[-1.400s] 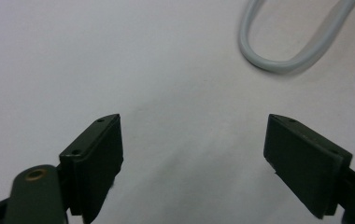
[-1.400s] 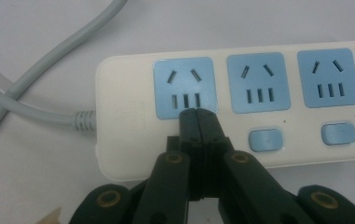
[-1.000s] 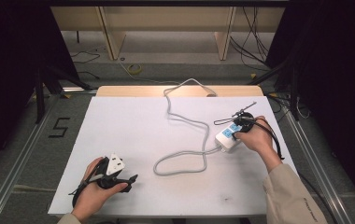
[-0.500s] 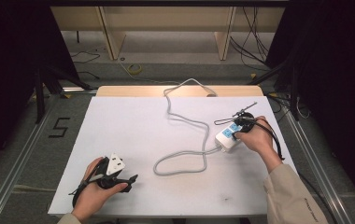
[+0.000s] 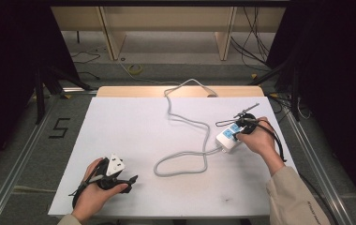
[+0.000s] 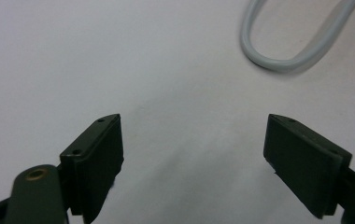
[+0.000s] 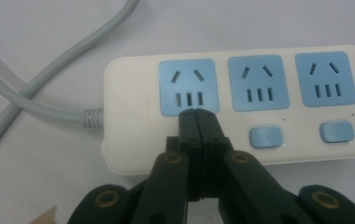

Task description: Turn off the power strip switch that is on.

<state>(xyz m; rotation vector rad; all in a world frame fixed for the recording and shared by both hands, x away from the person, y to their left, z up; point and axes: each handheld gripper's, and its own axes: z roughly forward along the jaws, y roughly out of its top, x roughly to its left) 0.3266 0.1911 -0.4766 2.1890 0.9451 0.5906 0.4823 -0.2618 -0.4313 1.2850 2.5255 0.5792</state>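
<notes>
From above, your right gripper (image 5: 241, 126) rests on the one white power strip (image 5: 227, 139) at the right side of the white table (image 5: 134, 126); your left gripper (image 5: 120, 178) lies well apart from the strip, past its looping grey cord (image 5: 185, 161).

In the left gripper view, your jaws stand wide apart, holding nothing.

In the right gripper view, your jaws are pressed together, tips touching the strip (image 7: 241, 107) just below the first of three blue sockets (image 7: 188, 87); two blue buttons (image 7: 264, 136) show.
</notes>
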